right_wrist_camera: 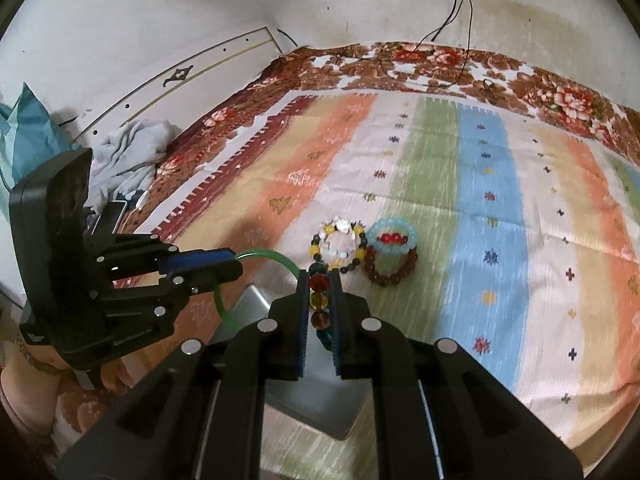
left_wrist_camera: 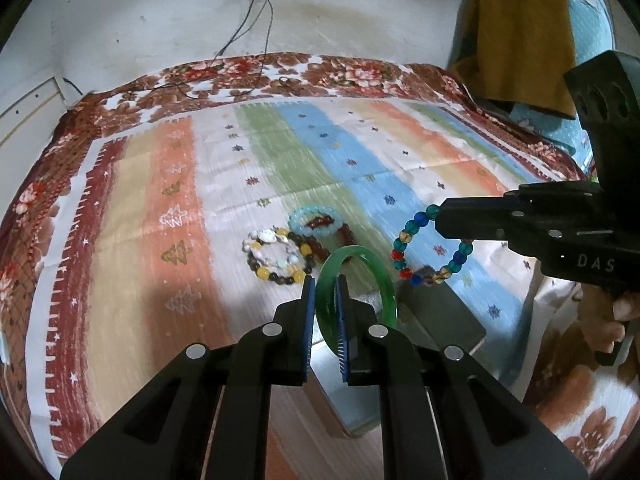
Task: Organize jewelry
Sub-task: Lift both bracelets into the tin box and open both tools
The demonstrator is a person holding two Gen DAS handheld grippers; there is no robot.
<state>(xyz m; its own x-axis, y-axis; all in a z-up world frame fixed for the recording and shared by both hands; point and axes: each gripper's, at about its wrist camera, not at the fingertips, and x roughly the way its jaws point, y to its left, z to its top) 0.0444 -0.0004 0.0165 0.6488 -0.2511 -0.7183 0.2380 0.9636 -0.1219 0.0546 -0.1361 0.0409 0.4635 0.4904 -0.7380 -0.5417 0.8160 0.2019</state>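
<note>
My left gripper (left_wrist_camera: 325, 280) is shut on a green bangle (left_wrist_camera: 384, 280) and holds it above a grey metal tray (left_wrist_camera: 452, 320). From the right wrist view the left gripper (right_wrist_camera: 230, 262) shows at the left with the bangle (right_wrist_camera: 264, 256). My right gripper (right_wrist_camera: 319, 276) is shut on a teal, blue and red bead bracelet (right_wrist_camera: 319, 292), which hangs over the tray (right_wrist_camera: 320, 400); it also shows in the left wrist view (left_wrist_camera: 404, 240), held by the right gripper (left_wrist_camera: 440, 220). Several bead bracelets (left_wrist_camera: 280, 254) lie on the striped cloth (left_wrist_camera: 240, 160) beyond.
A pale blue bead bracelet (right_wrist_camera: 392, 238) and a dark red one (right_wrist_camera: 390, 270) lie touching a yellow and white one (right_wrist_camera: 340, 250). Cables (left_wrist_camera: 256, 40) run from a wall socket to the bed. A crumpled grey cloth (right_wrist_camera: 128, 148) lies far left.
</note>
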